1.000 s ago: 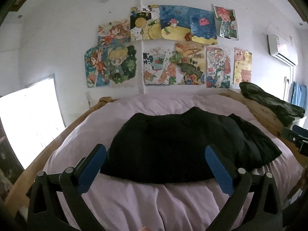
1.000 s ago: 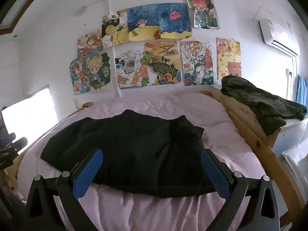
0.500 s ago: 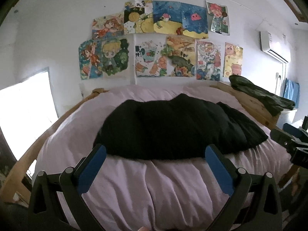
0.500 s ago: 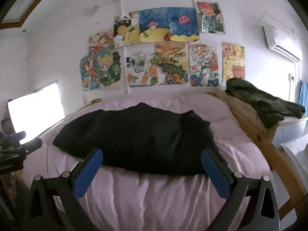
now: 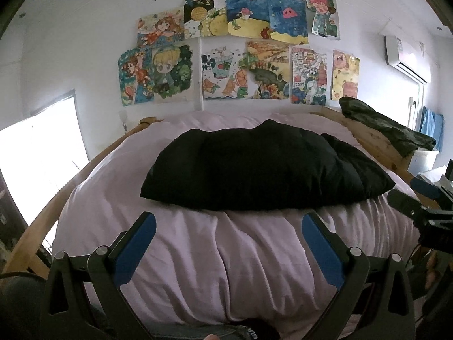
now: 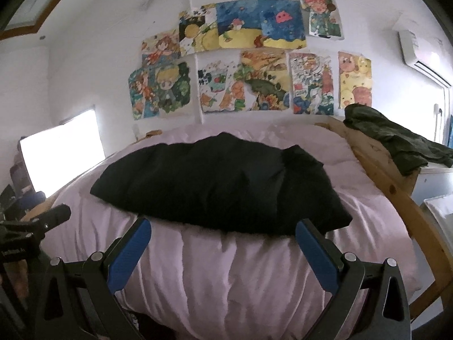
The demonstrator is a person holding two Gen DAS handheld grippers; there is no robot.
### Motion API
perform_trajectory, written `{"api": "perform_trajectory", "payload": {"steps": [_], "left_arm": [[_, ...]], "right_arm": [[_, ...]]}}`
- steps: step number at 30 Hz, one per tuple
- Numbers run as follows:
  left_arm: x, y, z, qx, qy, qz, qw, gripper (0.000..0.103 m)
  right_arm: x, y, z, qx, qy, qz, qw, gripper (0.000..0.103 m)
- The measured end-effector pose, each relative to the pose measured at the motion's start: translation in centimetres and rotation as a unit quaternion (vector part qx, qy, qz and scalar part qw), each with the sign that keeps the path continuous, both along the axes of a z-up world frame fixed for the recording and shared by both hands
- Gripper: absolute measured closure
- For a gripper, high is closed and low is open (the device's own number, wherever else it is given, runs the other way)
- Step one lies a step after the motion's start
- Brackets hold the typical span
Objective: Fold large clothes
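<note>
A large black garment (image 5: 263, 170) lies folded flat on the pink bedcover (image 5: 226, 260); it also shows in the right wrist view (image 6: 223, 187). My left gripper (image 5: 228, 223) is open and empty, held back over the bed's near edge, short of the garment. My right gripper (image 6: 222, 229) is open and empty, its blue fingertips (image 6: 307, 233) close to the garment's near hem without touching it. The right gripper also shows at the right edge of the left wrist view (image 5: 416, 204), and the left gripper at the left edge of the right wrist view (image 6: 42, 221).
A wooden bed frame (image 6: 396, 192) runs along the right side. A dark green garment (image 6: 396, 138) lies heaped on its far end. Drawings (image 5: 240, 48) cover the wall behind. A bright window (image 5: 36, 153) is on the left. An air conditioner (image 5: 407, 56) hangs at the upper right.
Both grippers have pulled back from the garment toward the near edge of the bed and dropped lower. The garment lies still. Both grippers stay open.
</note>
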State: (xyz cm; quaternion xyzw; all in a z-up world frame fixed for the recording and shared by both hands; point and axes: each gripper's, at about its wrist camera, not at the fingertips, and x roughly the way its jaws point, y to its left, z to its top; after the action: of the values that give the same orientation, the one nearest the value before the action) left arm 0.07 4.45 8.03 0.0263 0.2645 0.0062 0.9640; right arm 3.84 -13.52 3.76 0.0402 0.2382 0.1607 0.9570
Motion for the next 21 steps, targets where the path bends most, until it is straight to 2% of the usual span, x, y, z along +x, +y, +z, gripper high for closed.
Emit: {"api": "perform_trajectory", "payload": {"steps": [7, 21], "left_arm": [[0.36, -0.11, -0.67, 0.011, 0.019, 0.002, 0.9998, 0.002], [0.49, 0.26, -0.94, 0.007, 0.020, 0.003, 0.9998, 0.002]], "right_arm": [[0.26, 0.51, -0.69, -0.006, 0.014, 0.009, 1.000, 0.000], [0.46, 0.49, -0.92, -0.002, 0.019, 0.005, 1.000, 0.000]]}}
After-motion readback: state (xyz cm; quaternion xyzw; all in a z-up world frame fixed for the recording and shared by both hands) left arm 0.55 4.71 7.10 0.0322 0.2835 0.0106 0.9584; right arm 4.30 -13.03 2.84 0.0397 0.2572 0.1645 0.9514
